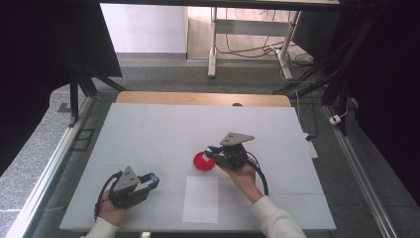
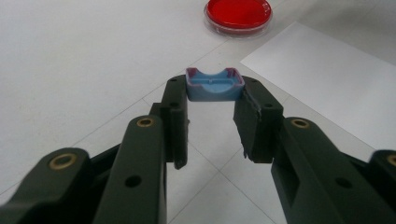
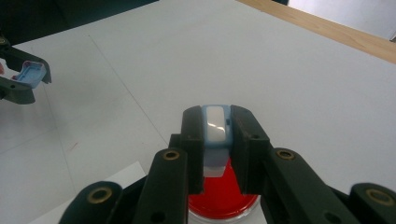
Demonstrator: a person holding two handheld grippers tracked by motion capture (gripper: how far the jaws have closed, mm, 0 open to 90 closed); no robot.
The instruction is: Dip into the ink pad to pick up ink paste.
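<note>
**Two small parts held at the tips, one over the red dish**

The right gripper point(image 3: 215, 140) pinches a pale blue-and-white piece point(image 3: 215, 135) just above the red dish point(image 1: 203, 161), mid-counter. The left gripper point(image 2: 212, 100), near the front-left corner, pinches a blue tray-like piece point(image 2: 215, 85) by its very end. That shallow hold could let it twist or drop; a slip on the right would land the piece in the dish. A white sheet point(image 1: 200, 198) lies by the front edge.

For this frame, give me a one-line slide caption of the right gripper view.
Right gripper clamps a pale blue and white plastic piece above a round red dish on the white table.
</note>
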